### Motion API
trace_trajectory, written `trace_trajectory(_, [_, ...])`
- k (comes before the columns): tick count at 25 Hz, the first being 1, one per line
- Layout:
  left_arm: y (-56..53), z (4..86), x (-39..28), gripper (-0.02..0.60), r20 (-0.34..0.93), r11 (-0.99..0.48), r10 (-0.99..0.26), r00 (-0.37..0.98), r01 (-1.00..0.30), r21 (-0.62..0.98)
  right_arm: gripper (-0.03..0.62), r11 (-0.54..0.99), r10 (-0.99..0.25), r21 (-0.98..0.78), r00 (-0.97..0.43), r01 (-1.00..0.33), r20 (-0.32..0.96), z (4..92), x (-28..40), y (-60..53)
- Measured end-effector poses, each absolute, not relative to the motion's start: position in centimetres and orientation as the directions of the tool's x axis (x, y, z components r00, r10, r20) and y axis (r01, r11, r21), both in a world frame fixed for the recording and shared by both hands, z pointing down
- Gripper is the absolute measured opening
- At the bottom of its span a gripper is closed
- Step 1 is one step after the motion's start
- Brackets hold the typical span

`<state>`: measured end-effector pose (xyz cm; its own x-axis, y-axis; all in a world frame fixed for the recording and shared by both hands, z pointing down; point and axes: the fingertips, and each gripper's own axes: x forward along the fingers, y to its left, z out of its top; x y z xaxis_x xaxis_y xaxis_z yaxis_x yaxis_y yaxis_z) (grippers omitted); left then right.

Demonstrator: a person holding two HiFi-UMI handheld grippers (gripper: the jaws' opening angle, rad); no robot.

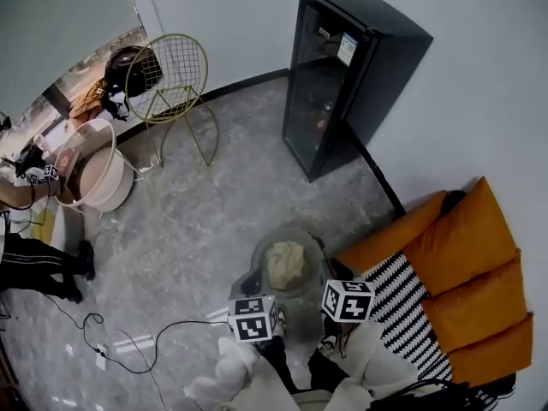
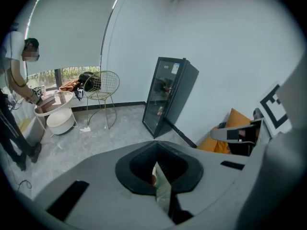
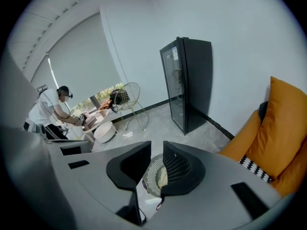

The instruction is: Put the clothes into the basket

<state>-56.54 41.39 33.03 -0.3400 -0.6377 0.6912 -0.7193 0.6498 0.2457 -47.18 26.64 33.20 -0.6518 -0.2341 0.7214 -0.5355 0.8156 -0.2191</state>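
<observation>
The round grey slatted basket [image 1: 259, 255] stands on the floor just in front of the person, with a beige garment [image 1: 287, 264] bundled inside it. Through the gap of the right jaws the basket [image 3: 150, 175] and the garment [image 3: 163, 177] show below. My left gripper [image 1: 248, 285] hovers above the basket's near left rim, and in its own view the left gripper [image 2: 156, 145] has its jaws shut tip to tip with nothing in them. Over the near right rim, my right gripper [image 1: 337, 269] is raised; in its own view the right gripper [image 3: 156, 147] is open and empty.
An orange sofa [image 1: 467, 255] with a black-and-white striped cloth [image 1: 411, 311] is at the right. A black glass-door fridge [image 1: 330, 84] stands against the wall, with a gold wire chair [image 1: 171, 80] to its left. Another person [image 1: 34, 259] works at a round table [image 1: 90, 165]. Cables [image 1: 128, 349] lie on the floor.
</observation>
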Motion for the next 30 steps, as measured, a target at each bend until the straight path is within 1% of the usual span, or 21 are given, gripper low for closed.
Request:
trace_trajectory(1, [41.1,32.5,-56.1,0.003,0.688,0.652,-0.641,-0.341,-0.715,0.252,0.078,0.816,-0.239,-0.219,-0.657,-0.535,0.715,32.5,-46.8,26.3])
trace_trajectory(5, [40.0,29.9,-54.4,0.002,0.66,0.652,-0.662,-0.355,-0.708,0.272,0.06,0.821,-0.249,-0.228,-0.687,-0.524,0.683,29.4,-45.3,25.7])
trace_trajectory(11, [40.0,26.2,-52.4,0.003,0.624,0.666,-0.666,-0.409,-0.702,0.251,0.043,0.847,-0.233,-0.237,-0.734,-0.475,0.638,25.4,-42.6,25.5])
trace_trajectory(16, [40.0,23.7,-51.4,0.003,0.592,0.689,-0.656,-0.469,-0.691,0.216,0.035,0.883,-0.227,-0.202,-0.764,-0.423,0.604,23.3,-41.1,24.6])
trace_trajectory(21, [40.2,22.8,-50.6,0.003,0.577,0.715,-0.637,-0.511,-0.672,0.194,0.034,0.894,-0.231,-0.191,-0.781,-0.407,0.58,22.2,-40.0,23.3])
trace_trajectory(30, [40.4,22.8,-49.4,0.003,0.574,0.742,-0.613,-0.543,-0.646,0.182,0.034,0.91,-0.2,-0.197,-0.801,-0.366,0.565,22.2,-39.5,23.5])
